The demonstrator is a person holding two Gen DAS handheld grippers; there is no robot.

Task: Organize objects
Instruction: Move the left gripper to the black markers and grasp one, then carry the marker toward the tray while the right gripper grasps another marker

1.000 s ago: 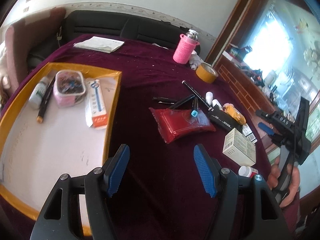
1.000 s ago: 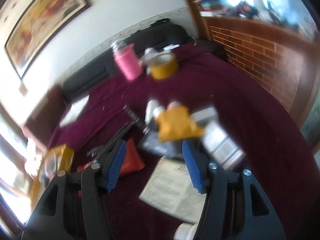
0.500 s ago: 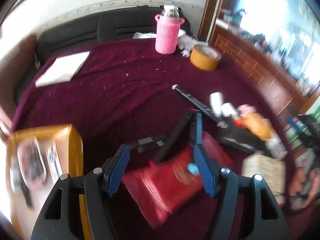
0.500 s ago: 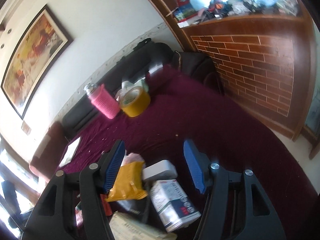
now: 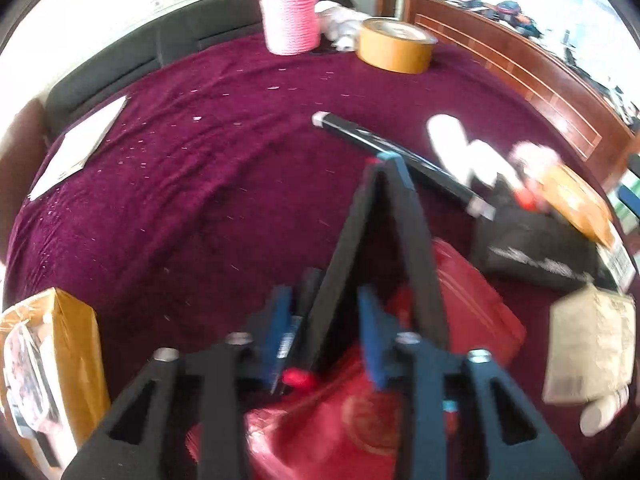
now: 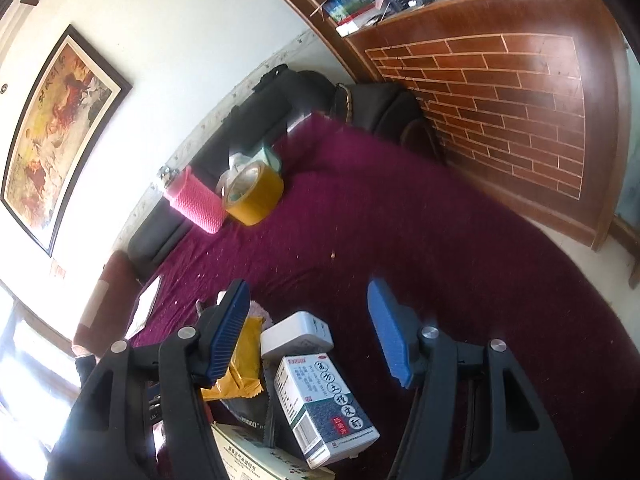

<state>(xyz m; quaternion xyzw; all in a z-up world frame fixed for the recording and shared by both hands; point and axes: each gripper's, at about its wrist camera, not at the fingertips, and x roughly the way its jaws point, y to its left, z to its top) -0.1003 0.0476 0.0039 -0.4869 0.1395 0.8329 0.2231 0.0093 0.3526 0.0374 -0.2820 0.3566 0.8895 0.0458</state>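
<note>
In the left wrist view my left gripper point(image 5: 326, 334) has its blue pads narrowed around a black pen point(image 5: 344, 256) that lies partly on a red pouch point(image 5: 360, 412). A second black pen point(image 5: 416, 248) lies beside it, and a long black pen point(image 5: 400, 160) lies further off. Whether the pads press the pen is blurred. In the right wrist view my right gripper point(image 6: 308, 332) is open and empty above a white-and-blue medicine box point(image 6: 324, 404), a white box point(image 6: 298, 332) and a yellow packet point(image 6: 244, 360).
A pink-sleeved bottle point(image 5: 290, 8) and a yellow tape roll point(image 5: 394, 46) stand at the far side of the maroon tablecloth point(image 5: 200, 152). The yellow-rimmed tray point(image 5: 64, 344) is at the left. A black pouch point(image 5: 532, 248), beige box point(image 5: 588, 344) and white tubes point(image 5: 452, 144) lie right.
My left gripper has swung from the tray down to the pens on the red pouch and narrowed around one. My right gripper has tilted up and shifted right over the boxes.
</note>
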